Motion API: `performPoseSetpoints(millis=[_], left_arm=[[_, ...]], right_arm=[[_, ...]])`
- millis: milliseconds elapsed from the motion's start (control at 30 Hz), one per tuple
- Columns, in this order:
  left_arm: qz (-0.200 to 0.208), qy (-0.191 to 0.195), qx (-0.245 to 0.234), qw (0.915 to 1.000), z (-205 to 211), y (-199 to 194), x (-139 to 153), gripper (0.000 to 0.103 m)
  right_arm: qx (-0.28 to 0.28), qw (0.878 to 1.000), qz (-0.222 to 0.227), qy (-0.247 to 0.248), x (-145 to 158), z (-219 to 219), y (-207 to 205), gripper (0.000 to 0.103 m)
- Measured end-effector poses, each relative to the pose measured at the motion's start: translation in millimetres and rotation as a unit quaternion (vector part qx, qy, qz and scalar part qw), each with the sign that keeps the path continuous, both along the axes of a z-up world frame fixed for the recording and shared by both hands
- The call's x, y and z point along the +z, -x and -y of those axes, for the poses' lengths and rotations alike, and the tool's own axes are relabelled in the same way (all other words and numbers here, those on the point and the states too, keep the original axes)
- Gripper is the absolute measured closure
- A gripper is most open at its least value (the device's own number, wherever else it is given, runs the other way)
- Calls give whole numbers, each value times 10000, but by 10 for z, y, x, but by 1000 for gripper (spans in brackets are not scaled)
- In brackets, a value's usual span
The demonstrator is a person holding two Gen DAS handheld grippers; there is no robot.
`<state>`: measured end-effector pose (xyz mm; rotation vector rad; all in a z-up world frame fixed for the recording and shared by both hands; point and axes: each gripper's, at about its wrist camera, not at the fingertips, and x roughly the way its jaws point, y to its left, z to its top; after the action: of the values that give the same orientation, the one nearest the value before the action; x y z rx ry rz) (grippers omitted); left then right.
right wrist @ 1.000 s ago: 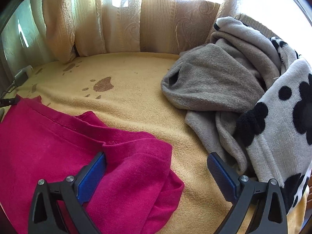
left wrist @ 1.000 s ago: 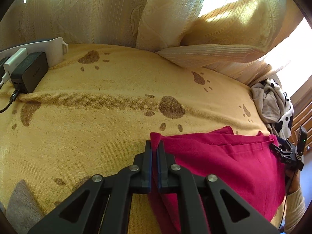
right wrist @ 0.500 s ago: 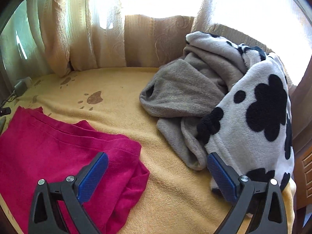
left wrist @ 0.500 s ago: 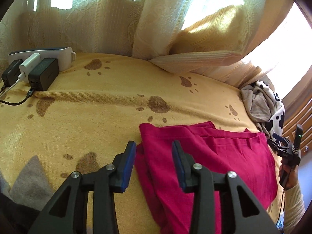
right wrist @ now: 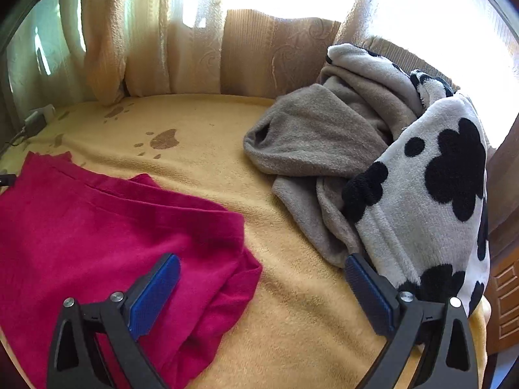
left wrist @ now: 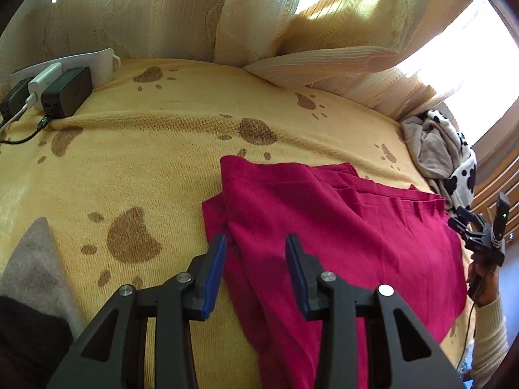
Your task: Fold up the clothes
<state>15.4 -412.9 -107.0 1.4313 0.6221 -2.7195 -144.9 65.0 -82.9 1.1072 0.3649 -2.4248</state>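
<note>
Crimson garment (left wrist: 340, 236) lies folded flat on a yellow blanket (left wrist: 162, 149) printed with brown paw marks. Its top layer sits slightly off the layer beneath, so a lower edge peeks out at the near left corner, and a stitched hem runs along its far side.

At the far left of the left wrist view, a white power strip (left wrist: 81, 64) holds black and white chargers. Next comes the left gripper (left wrist: 254, 253), its blue-padded jaws partly open and straddling the garment's near left corner, gripping nothing. Cream curtains (left wrist: 259, 16) hang behind.

In the right wrist view, the garment (right wrist: 107, 223) fills the left side, its corner rumpled. The right gripper (right wrist: 261, 278) hovers with jaws spread wide and empty, its left finger over the garment. Further right sits a heap of grey fleece (right wrist: 318, 139) and a white fleece (right wrist: 431, 194) with black blotches.
</note>
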Motion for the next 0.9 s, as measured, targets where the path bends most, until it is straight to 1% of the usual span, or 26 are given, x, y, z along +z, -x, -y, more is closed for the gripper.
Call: performPoseSetpoints(millis=[67,100,167,233,267,300,333,367,433,567,667,733,800,900], left_arm=[[-31,-245,-70,9997,-16,-235,33,57],[-44,-378,-107,9992,-27,-361,45,52],[-60,-705,-168,9973,-41,-625,32,46],[-47,-1100,-196,9937,-61,-853,-19,35],[-37,-1297,-173,9914,-69,-927,-51,32],[-32,-1479,-136,9889,-75,-978,-84,28],[-35,-1603,-99,9870,-82,-1009,-109,24],[-49,-1652,-61,9862,-90,-1016,-126,24],[-24,-1584,20,9874,-113,-982,-150,24],[224,-1151,19,9931,-224,-899,-186,24],[276,-890,-83,9956,-328,-932,-189,24],[238,-898,-185,9955,-375,-980,-196,24],[186,-881,-260,9956,-392,-1015,-202,25],[195,-874,-320,9955,-392,-1008,-194,25]], right_arm=[[140,9981,236,543,75,-156,-216,0],[213,9953,429,840,86,-243,-320,0],[354,9843,907,1473,49,-411,-530,0],[406,9700,1329,1995,-43,-564,-733,0],[406,9639,1483,2173,-89,-625,-830,0],[395,9616,1553,2229,-116,-659,-921,0],[385,9602,1595,2260,-139,-678,-1000,0],[377,9613,1574,2229,-157,-662,-1046,0],[320,9602,1565,2289,-180,-651,-1069,0],[169,9549,1629,2477,-224,-604,-1015,0],[156,9611,1584,2257,-230,-539,-1047,0],[162,9645,1563,2124,-236,-499,-1073,0],[261,9653,1576,2064,-248,-476,-1128,0],[462,9707,1470,1842,-254,-371,-1218,0]])
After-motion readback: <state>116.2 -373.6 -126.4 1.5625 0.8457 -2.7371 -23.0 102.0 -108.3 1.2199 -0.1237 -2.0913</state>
